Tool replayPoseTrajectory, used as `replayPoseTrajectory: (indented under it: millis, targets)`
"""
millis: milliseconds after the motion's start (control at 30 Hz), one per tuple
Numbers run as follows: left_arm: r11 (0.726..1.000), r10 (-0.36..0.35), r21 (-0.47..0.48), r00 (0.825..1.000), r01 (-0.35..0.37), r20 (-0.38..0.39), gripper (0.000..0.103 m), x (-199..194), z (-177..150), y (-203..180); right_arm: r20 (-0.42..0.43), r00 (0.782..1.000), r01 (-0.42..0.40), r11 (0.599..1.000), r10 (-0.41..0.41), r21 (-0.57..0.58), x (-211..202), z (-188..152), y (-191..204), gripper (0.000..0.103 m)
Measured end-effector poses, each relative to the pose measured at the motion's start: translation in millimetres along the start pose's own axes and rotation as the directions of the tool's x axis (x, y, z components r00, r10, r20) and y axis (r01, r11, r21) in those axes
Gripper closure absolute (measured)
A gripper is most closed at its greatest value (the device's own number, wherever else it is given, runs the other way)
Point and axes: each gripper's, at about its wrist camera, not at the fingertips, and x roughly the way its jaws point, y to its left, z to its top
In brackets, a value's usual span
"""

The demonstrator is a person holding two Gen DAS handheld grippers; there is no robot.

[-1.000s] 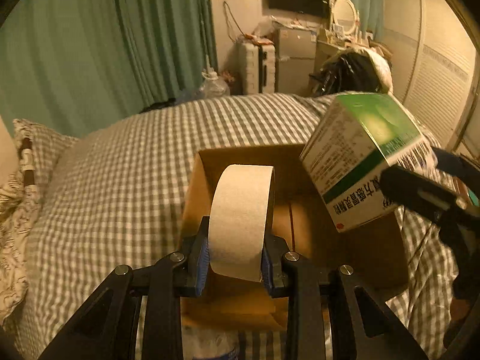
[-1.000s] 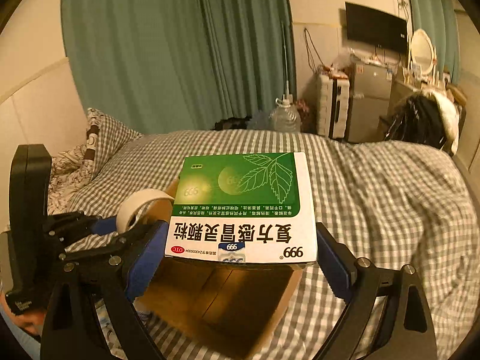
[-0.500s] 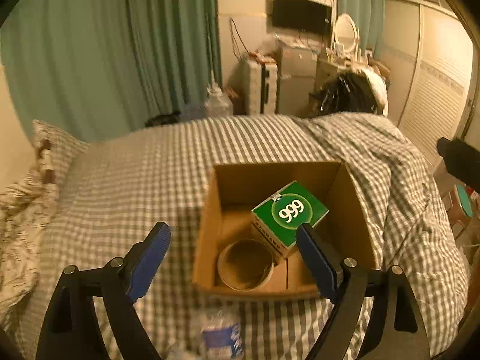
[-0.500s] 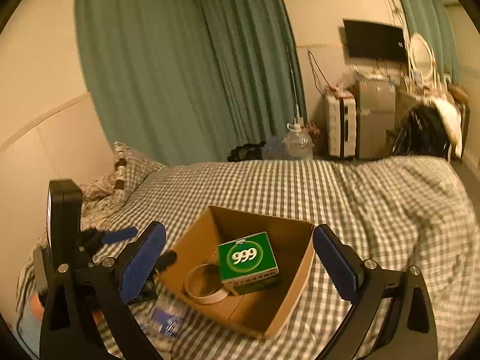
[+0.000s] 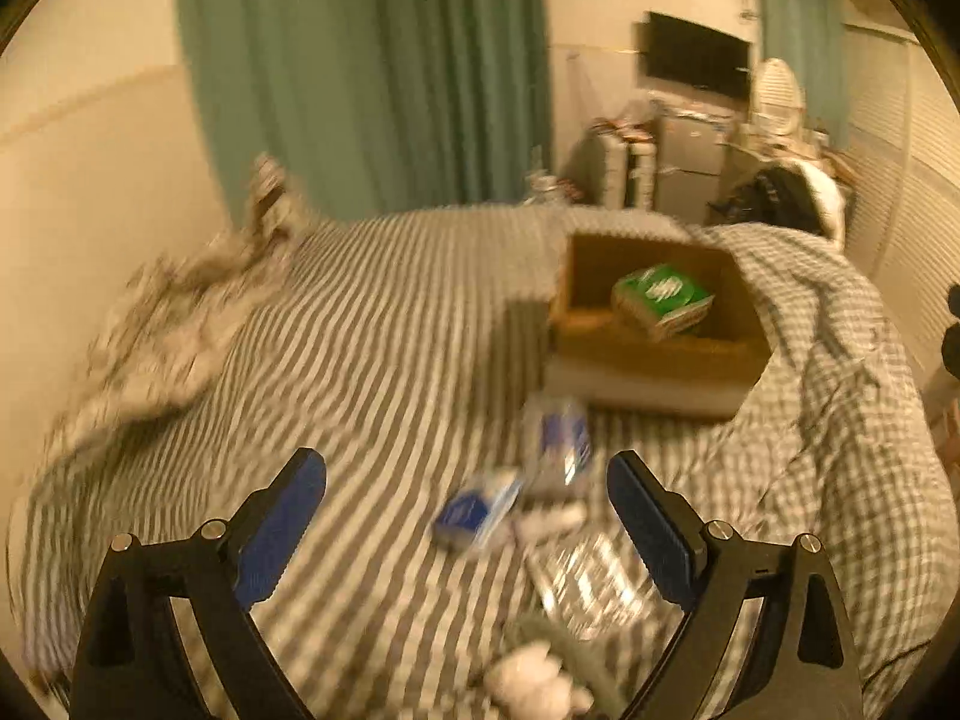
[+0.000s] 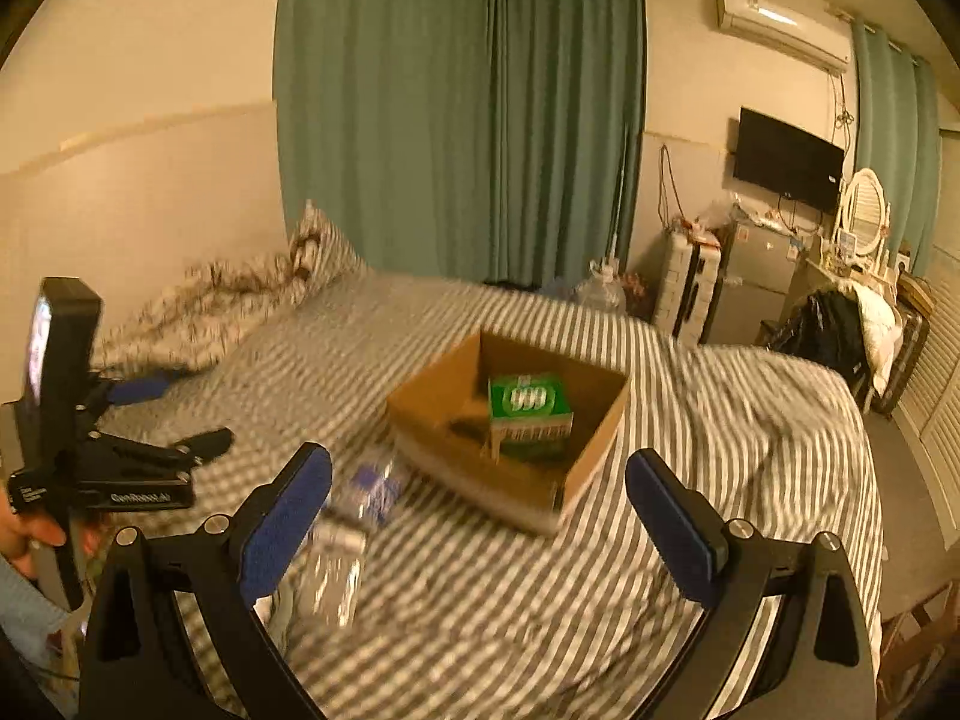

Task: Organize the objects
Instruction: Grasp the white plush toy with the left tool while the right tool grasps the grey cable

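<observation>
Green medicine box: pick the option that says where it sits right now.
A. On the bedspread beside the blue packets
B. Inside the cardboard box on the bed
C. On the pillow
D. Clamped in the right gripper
B. The green medicine box lies within the walls of the cardboard box, while the right gripper stands open and empty.

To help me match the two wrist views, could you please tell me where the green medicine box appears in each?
Left wrist: green medicine box upper right, inside the cardboard box.
Right wrist: green medicine box centre, inside the same cardboard box.
Shared landmark: the wall-mounted TV.
</observation>
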Motion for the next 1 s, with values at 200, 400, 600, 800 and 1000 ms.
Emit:
replayPoseTrajectory:
  millis: [200, 400, 600, 800, 1000]
  targets:
    - [0.999, 0.039, -0.017, 0.994, -0.041, -0.103, 0.006, 24, -74, 1, -0.107, 0.994, -0.032, 0.999, 0.033, 0.01, 34, -65, 25, 0.004]
    - [0.999, -0.006, 0.043, 0.977, 0.016, -0.212, 0.006, 41, -122, -13, -0.239, 0.969, -0.053, 0.996, 0.07, 0.077, 72, -111, 30, 0.004]
    - [0.991, -0.069, 0.088, 0.96, 0.096, -0.27, 0.006, 61, -141, -30, -0.283, 0.957, -0.036, 0.996, 0.058, 0.083, 87, -123, 28, 0.004]
    - [0.984, -0.14, 0.064, 0.951, 0.164, -0.276, 0.022, 69, -143, -29, -0.31, 0.949, -0.019, 0.994, 0.051, 0.106, 94, -129, 23, 0.004]
    - [0.98, -0.176, 0.041, 0.949, 0.193, -0.263, 0.023, 55, -134, -19, -0.323, 0.945, -0.029, 0.995, 0.059, 0.095, 94, -131, 35, 0.004]
